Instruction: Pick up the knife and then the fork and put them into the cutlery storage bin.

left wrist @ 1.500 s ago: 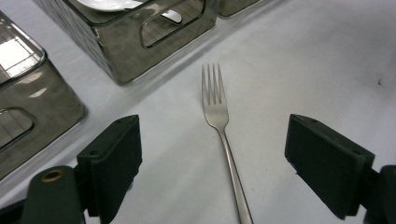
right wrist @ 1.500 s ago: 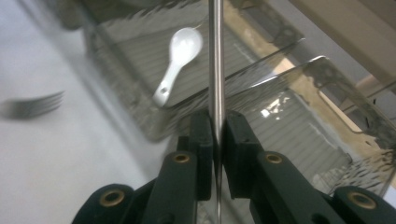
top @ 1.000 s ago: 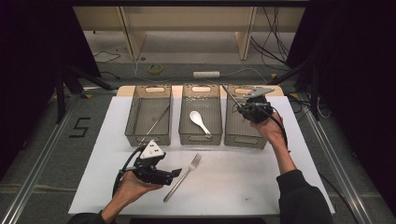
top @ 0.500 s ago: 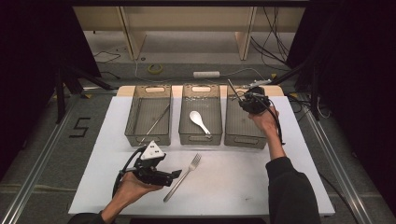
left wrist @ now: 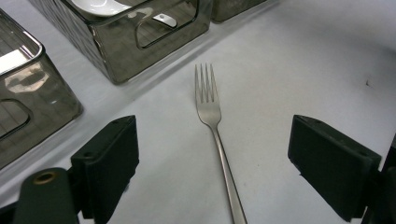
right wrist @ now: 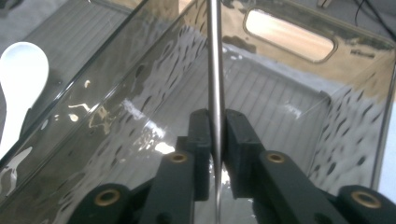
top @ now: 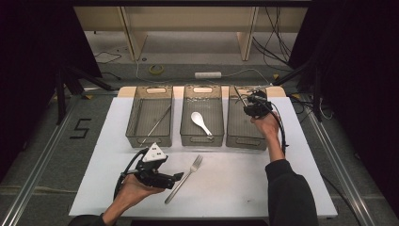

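The right tongs (top: 251,102), in the upper right of the high view, hang over the right-hand smoked-plastic bin (top: 246,139). In the right gripper view a thin metal rod (right wrist: 214,84), likely a chopstick, stands upright between the jaws, which sit close on either side of it; they have just been opening, and a thin gap shows beside the rod, so a firm grip cannot be confirmed. The rod rises toward the top of that frame, inside the bin.

The left tongs (top: 175,178), lower left of centre in the high view, lie low over the white counter (top: 306,165) with jaws spread wide and holding nothing. In the left gripper view a steel fork (left wrist: 212,122) lies flat on the counter between the two jaws, tines pointing toward the bins, touching neither pad.

The middle bin (top: 202,140) holds a white spoon (top: 200,121); the left bin (top: 149,140) holds another thin rod (top: 157,124) leaning across it.
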A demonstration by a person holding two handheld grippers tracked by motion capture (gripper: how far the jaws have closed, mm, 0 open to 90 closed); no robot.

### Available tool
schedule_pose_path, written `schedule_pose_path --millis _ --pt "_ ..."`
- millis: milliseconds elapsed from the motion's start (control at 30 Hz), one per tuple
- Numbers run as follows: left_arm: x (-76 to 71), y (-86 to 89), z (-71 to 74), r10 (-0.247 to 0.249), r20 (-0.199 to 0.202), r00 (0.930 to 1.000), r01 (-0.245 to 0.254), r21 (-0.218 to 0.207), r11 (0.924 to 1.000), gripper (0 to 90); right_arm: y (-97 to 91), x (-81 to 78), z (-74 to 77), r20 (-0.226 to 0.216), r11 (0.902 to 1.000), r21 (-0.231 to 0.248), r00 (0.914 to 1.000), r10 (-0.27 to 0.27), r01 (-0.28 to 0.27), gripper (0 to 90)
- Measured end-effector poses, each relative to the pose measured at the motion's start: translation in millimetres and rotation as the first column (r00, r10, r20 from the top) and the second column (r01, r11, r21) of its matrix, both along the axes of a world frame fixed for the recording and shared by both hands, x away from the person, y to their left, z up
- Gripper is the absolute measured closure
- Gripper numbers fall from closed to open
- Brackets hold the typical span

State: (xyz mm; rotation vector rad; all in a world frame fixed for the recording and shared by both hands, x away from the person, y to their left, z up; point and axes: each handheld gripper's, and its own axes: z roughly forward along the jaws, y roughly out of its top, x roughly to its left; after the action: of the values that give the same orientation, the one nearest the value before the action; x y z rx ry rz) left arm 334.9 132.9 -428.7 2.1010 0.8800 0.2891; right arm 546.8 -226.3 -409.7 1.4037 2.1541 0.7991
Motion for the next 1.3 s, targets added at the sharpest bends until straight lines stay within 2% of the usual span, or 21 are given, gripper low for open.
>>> schedule_pose_path --millis 67,267,333,400,467,600,700,800,933,1067,1133,1300 --pt "0.1 -0.3 -0.4 0.0 -0.004 1.0 0.0 0.002 1.0 15.8 -1.0 -0.3 3.6 -0.001 0.9994 0.035 1.0 0.001 -0.001 67.4" --pt "0.6 -0.2 -0.5 0.001 -0.014 0.9999 0.0 0.012 0.9999 15.8 0.8 -11.9 22.3 0.053 0.9981 0.041 0.9977 0.043 -0.045 52.5" --pt "0.7 -0.7 -0.8 0.001 -0.018 0.9998 0.0 0.016 0.9999 15.8 1.4 -18.4 27.1 0.057 0.9964 0.047 0.9961 0.067 -0.07 46.4" --pt "0.9 -1.1 -0.8 0.0 -0.026 0.9997 0.001 0.023 0.9997 15.8 1.6 -27.2 32.0 0.069 0.9939 0.052 0.9932 0.094 -0.098 42.6" --pt "1.7 -1.3 -0.9 -0.001 -0.031 0.9995 0.002 0.033 0.9995 15.8 1.5 -40.4 37.4 0.099 0.9888 0.073 0.9875 0.122 -0.13 40.5" --pt "3.0 -1.8 -1.1 0.002 -0.049 0.9988 0.0 0.047 0.9989 15.9 2.9 -69.8 42.5 0.139 0.9767 0.09 0.9735 0.181 -0.195 37.2" --pt "3.6 -2.5 -0.5 0.008 -0.051 0.9987 -0.006 0.052 0.9986 15.9 4.1 -91.6 42.4 0.164 0.9676 0.106 0.9637 0.21 -0.229 36.4" --pt "4.1 -3.1 0.3 0.01 -0.06 0.9981 -0.007 0.061 0.9981 16.1 4.4 -113.9 40.5 0.181 0.9546 0.143 0.955 0.235 -0.262 34.6" --pt "5.0 -4.1 0.3 0.008 -0.077 0.997 -0.002 0.075 0.9972 16.6 4.1 -135.5 37.5 0.202 0.9356 0.195 0.9456 0.255 -0.294 33.3" --pt "7.3 -5.7 -0.8 -0.002 -0.111 0.9939 0.014 0.108 0.9941 16.6 3.8 -150.1 31.4 0.217 0.9246 0.219 0.9394 0.266 -0.312 30.9" --pt "7.9 -6.5 -1.5 -0.004 -0.12 0.9928 0.018 0.121 0.9925 16.6 3.5 -156.1 25.8 0.219 0.9151 0.237 0.9358 0.276 -0.326 29.9" --pt "9.3 -9.7 -0.9 -0.008 -0.142 0.9898 0.031 0.157 0.9871 16.6 4.1 -168.5 11.8 0.217 0.9044 0.257 0.9321 0.29 -0.341 29.1"
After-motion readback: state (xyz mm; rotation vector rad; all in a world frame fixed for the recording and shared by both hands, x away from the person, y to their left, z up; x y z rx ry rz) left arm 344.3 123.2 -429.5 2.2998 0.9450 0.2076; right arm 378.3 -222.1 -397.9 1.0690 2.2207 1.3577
